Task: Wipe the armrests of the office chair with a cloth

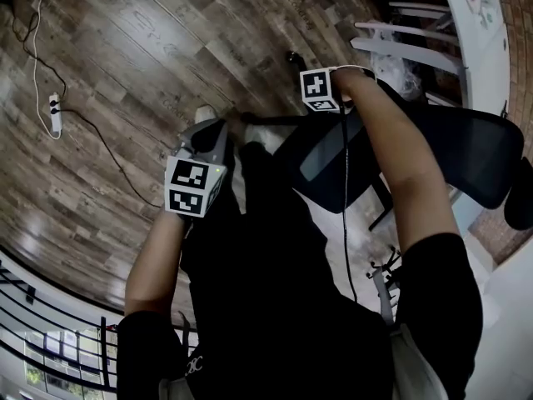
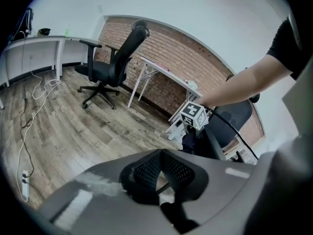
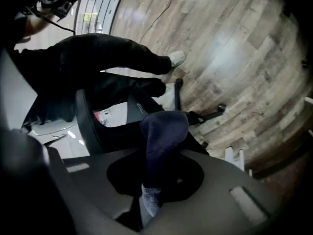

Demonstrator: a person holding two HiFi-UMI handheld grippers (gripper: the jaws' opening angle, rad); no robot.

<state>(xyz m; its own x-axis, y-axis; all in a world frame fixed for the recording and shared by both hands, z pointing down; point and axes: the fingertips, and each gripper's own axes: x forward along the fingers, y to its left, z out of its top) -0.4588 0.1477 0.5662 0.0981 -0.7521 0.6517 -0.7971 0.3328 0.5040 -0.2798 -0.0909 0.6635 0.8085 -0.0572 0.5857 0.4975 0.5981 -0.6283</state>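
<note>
The black office chair stands in front of me at the right, its grey armrest pad facing me. My right gripper is at the far end of that armrest. In the right gripper view it is shut on a dark blue cloth that bulges out of the jaws above the chair's frame and wheeled base. My left gripper hangs over the wooden floor to the left of the chair, apart from it. Its jaws look shut with nothing between them.
A power strip and its cables lie on the floor at the far left. A second black office chair and a white desk stand by the brick wall. A white rack is behind the chair. My leg and shoe are beside the chair.
</note>
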